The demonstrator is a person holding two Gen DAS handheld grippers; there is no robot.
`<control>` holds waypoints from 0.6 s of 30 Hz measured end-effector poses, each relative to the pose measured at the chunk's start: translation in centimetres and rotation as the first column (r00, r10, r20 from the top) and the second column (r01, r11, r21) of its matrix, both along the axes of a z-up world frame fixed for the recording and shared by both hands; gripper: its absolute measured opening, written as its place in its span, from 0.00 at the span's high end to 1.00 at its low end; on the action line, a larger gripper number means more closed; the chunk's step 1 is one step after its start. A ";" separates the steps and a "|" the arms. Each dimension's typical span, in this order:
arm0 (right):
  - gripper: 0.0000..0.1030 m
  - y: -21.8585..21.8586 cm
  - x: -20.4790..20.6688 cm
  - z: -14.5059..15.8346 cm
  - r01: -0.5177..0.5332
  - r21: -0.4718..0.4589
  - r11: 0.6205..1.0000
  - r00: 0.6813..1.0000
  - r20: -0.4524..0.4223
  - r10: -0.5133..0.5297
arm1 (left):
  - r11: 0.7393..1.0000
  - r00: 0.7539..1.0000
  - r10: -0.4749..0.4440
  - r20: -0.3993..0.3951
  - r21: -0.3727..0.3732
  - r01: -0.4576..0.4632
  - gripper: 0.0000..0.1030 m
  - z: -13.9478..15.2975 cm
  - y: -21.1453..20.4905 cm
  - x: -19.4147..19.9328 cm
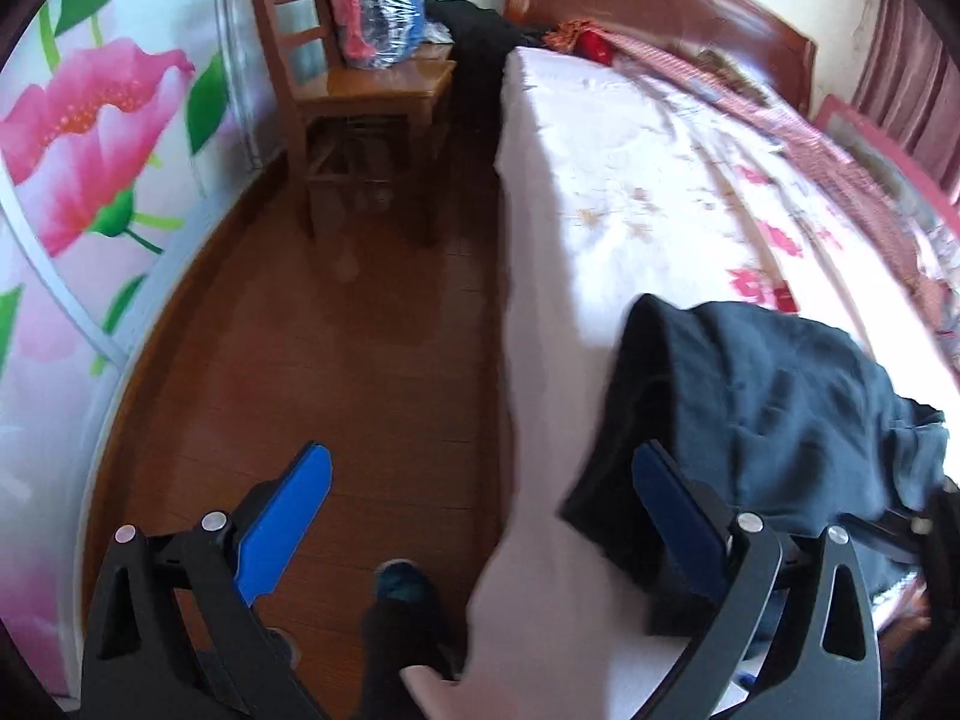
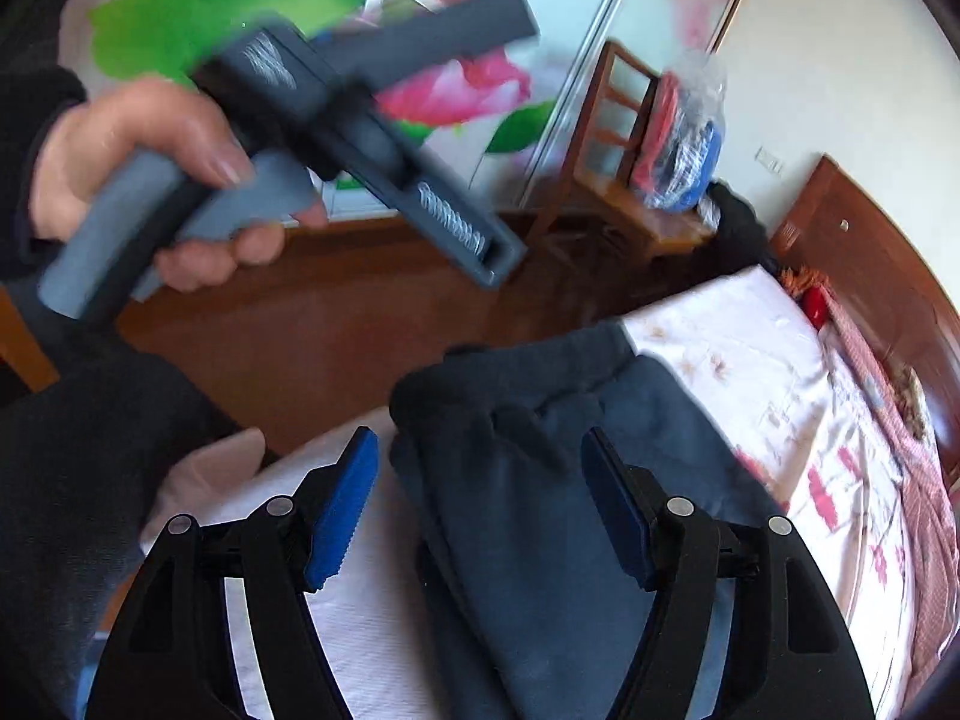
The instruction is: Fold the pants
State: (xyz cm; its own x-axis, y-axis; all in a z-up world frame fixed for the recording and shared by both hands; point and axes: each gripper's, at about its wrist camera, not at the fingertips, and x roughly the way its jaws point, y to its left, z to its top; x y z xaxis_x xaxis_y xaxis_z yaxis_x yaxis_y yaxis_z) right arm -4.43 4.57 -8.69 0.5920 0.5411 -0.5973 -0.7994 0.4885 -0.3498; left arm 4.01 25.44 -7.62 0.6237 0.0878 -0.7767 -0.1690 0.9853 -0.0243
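The right gripper point(image 2: 480, 504) stands wide, nothing pinched; its blue pads point(image 2: 345, 510) hang over the near end of the pants point(image 2: 540, 480), one pad over the white sheet point(image 2: 360, 630), the other over the dark cloth. The left gripper point(image 1: 480, 528) is also wide and empty; one finger is out over the floor point(image 1: 300, 330), the other sits in front of the hanging edge of the pants point(image 1: 750, 396) at the bed's side. Whether that pad touches cloth I cannot tell.

The pants lie bunched on the bed point(image 1: 630, 180) near its edge, dark blue, part of one end drooping over the side. They look partly doubled over already, though the folds are loose and uneven, so the work seems somewhere in the middle.

To do this step well, I judge each gripper should take a clear corner or hem, not a thick lump, and both should pinch the same layer count. Lift just enough to free the cloth from the sheet, draw it flat, then lay it over with edges matched. The drooping part should come up onto the bed first, or it will drag the fold askew.

In the right wrist view the left hand point(image 2: 138, 180) grasps its tool's grey handle, fingers wrapped around it, dark sleeve point(image 2: 36, 138) behind, tool angled down toward the bed
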 end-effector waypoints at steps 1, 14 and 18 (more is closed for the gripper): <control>0.33 -0.4 -0.1 0.4 -0.009 0.011 1.000 1.000 -0.020 0.009 | 1.000 1.000 -0.014 -0.002 0.025 0.014 0.02 0.0 -0.1 0.0; 0.33 -7.1 -0.1 2.8 0.221 0.072 0.973 0.958 -0.203 -0.203 | 0.932 0.966 -0.254 -0.049 -0.279 0.231 0.07 -4.7 -2.4 2.1; 0.33 -10.1 0.6 3.6 0.299 0.095 0.949 0.934 -0.234 -0.271 | 0.911 0.944 -0.318 -0.089 -0.304 0.278 0.27 -5.4 -3.8 3.4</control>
